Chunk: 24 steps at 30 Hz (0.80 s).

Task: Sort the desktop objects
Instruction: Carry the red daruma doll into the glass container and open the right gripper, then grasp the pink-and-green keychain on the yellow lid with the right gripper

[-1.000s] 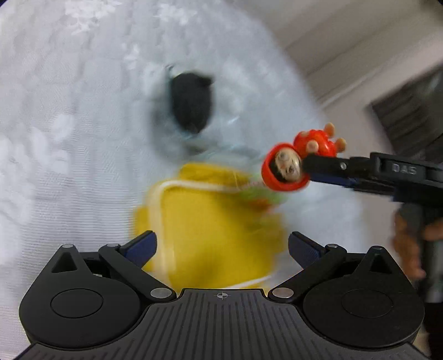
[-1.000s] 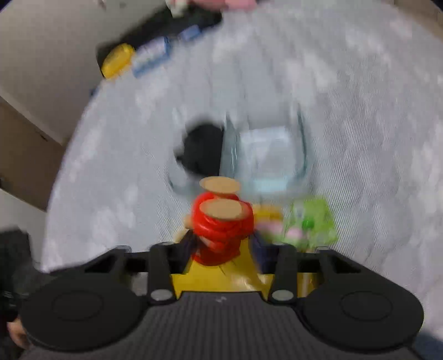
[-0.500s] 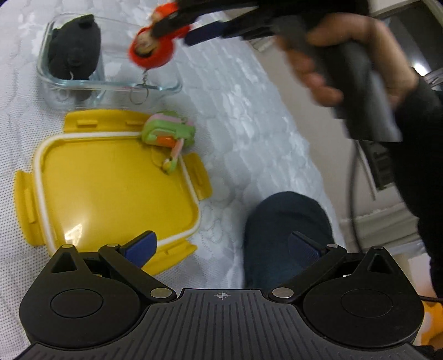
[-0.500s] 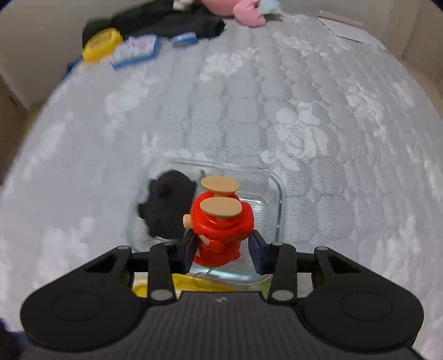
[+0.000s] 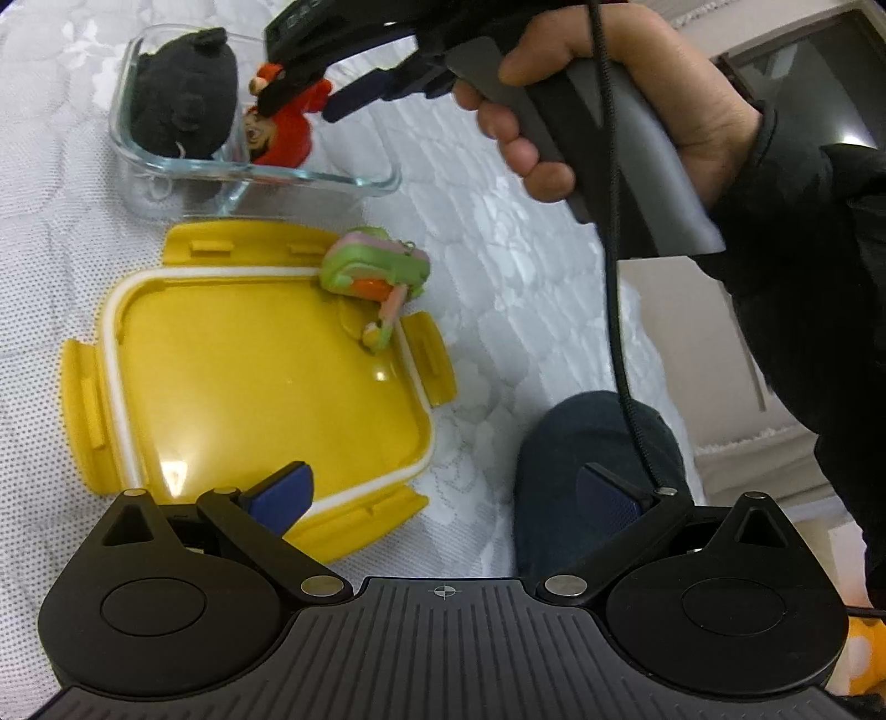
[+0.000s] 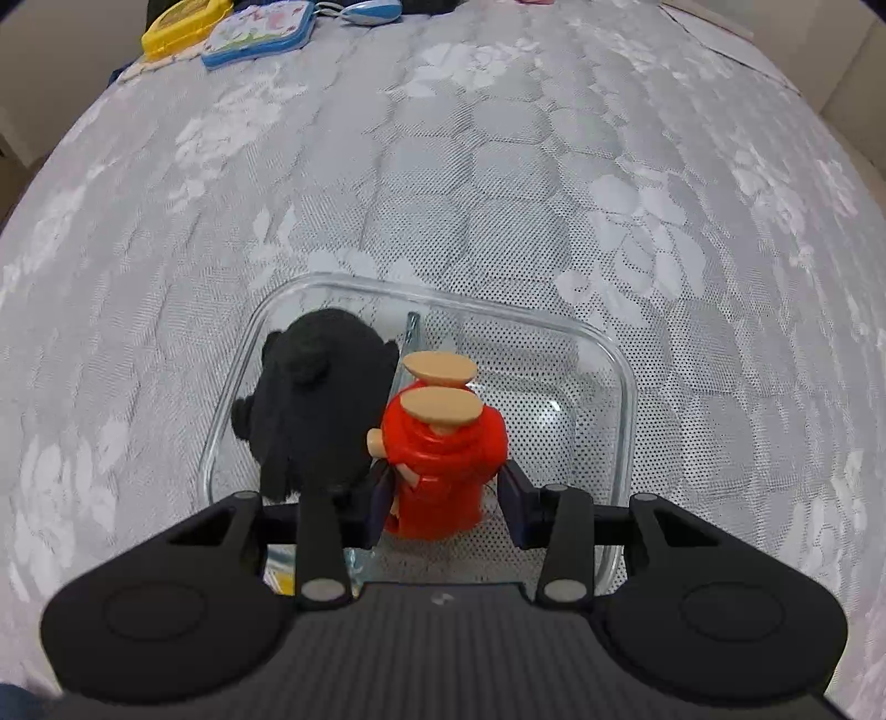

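Note:
A clear glass container [image 6: 620, 376] [image 5: 354, 180] sits on the grey patterned cloth. A black plush toy [image 6: 321, 404] [image 5: 183, 94] lies in its left half. My right gripper [image 6: 443, 498] [image 5: 315, 102] has its jaws spread a little around a red figurine [image 6: 443, 459] [image 5: 279, 138], which sits inside the container beside the plush. A green and pink toy [image 5: 376, 271] lies on the corner of a yellow lid [image 5: 249, 376] in front of the container. My left gripper [image 5: 443, 493] is open and empty, over the lid's near edge.
At the far edge of the cloth lie a yellow case [image 6: 183, 22], a blue case [image 6: 260, 33] and a blue mouse [image 6: 371, 11]. A knee in dark trousers [image 5: 587, 459] is at the table's near right edge. Papers [image 6: 714, 27] lie far right.
My right gripper carried the red figurine from above the lid down into the glass container and its jaws have loosened. My left gripper has stayed open over the lid.

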Motion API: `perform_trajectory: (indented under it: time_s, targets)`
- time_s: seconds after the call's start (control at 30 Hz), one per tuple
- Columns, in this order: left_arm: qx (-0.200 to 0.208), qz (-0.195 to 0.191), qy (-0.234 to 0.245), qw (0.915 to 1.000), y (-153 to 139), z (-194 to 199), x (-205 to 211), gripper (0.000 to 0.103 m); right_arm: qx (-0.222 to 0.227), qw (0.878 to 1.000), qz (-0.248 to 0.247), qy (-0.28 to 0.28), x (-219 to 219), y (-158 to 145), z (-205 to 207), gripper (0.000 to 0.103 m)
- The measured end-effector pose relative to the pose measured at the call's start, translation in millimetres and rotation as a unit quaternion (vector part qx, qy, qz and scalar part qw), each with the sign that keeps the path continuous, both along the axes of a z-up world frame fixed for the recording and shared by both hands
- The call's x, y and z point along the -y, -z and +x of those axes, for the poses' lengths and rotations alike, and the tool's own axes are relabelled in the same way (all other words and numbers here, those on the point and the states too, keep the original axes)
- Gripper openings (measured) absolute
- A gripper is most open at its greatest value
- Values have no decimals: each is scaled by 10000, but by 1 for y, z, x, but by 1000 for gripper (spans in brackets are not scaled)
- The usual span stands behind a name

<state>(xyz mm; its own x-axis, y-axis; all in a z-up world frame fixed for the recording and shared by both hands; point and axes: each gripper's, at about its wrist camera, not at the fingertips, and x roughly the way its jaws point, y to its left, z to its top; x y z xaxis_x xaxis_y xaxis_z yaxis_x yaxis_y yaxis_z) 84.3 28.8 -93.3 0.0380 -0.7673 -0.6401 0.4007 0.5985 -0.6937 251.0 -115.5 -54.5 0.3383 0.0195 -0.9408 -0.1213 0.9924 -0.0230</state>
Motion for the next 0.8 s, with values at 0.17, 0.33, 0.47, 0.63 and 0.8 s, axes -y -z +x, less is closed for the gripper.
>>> perform_trajectory:
  time_s: [0.17, 0.33, 0.47, 0.63, 0.8]
  targets:
    - [-18, -9, -42, 10000, 1, 3, -2, 103, 177, 9996, 148, 154, 12, -15, -1, 46]
    - [34, 16, 15, 10000, 2, 4, -3, 103, 364, 9981, 343, 349, 29, -34, -9, 49]
    - [-113, -72, -198, 9997, 7, 11, -13, 103, 355, 9976, 412, 438, 46, -41, -23, 50]
    - [-106, -274, -320, 9991, 5, 16, -20, 103, 353, 9984, 348, 279, 59, -44, -53, 63]
    - [-95, -304, -68, 9995, 3, 13, -11, 103, 302, 9984, -63, -469, 53, -32, -90, 70]
